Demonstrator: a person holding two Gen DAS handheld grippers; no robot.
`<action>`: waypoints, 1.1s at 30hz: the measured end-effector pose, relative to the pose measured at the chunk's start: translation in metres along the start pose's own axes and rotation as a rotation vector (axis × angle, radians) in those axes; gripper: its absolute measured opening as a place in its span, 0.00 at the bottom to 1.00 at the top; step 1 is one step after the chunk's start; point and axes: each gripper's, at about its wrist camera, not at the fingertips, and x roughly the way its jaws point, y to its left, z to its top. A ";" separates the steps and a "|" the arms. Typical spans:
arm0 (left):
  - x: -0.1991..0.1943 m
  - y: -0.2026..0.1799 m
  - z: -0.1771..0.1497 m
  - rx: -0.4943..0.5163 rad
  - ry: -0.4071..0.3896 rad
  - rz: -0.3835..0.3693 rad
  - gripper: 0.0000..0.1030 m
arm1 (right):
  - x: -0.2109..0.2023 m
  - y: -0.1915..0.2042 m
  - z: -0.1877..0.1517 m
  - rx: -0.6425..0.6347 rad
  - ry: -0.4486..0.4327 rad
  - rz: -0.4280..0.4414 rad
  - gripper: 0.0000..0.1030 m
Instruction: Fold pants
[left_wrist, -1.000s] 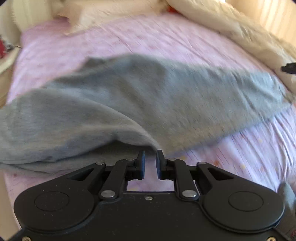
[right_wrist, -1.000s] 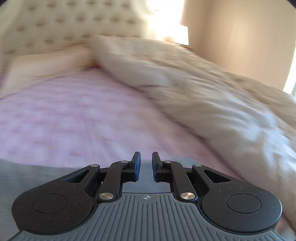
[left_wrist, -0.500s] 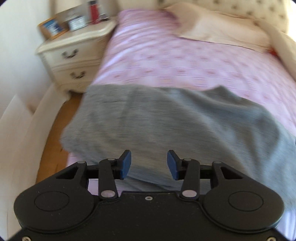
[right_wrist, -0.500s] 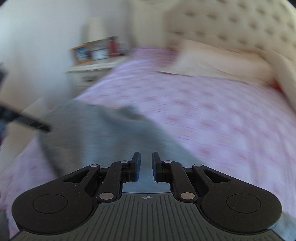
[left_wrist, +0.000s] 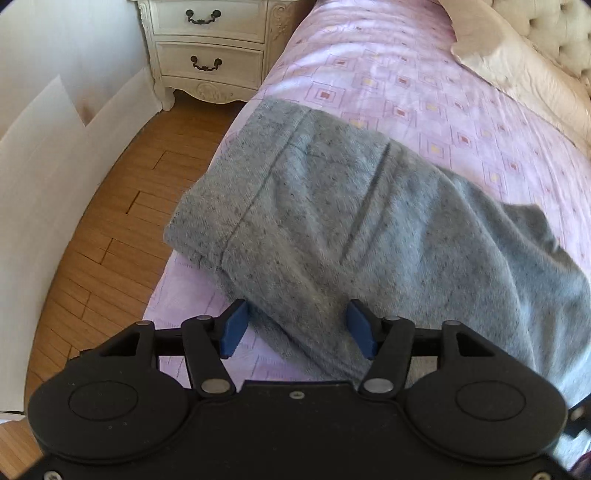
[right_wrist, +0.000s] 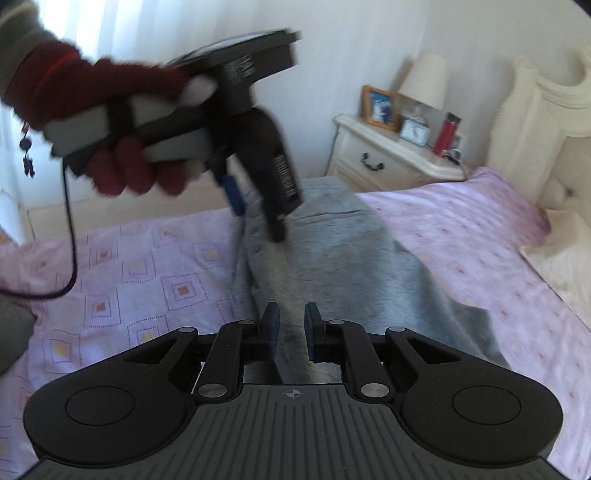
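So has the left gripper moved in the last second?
Yes. The left gripper has swung left toward the bed's edge: the white nightstand and wood floor now fill its view's left side, and its jaws have opened over the grey pants.

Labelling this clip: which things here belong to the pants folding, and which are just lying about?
Job: grey pants, left gripper, right gripper.
Lying about: nightstand, pillow, lamp, photo frame, red bottle.
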 end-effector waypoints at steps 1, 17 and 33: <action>0.002 0.000 0.004 0.004 -0.002 0.002 0.62 | 0.004 0.001 0.000 0.000 0.011 0.006 0.14; -0.022 0.000 0.023 0.039 -0.122 0.076 0.16 | 0.021 -0.005 0.010 0.299 0.013 0.132 0.06; -0.057 -0.018 0.038 -0.033 -0.322 0.351 0.28 | -0.028 -0.058 -0.007 0.582 -0.039 0.214 0.18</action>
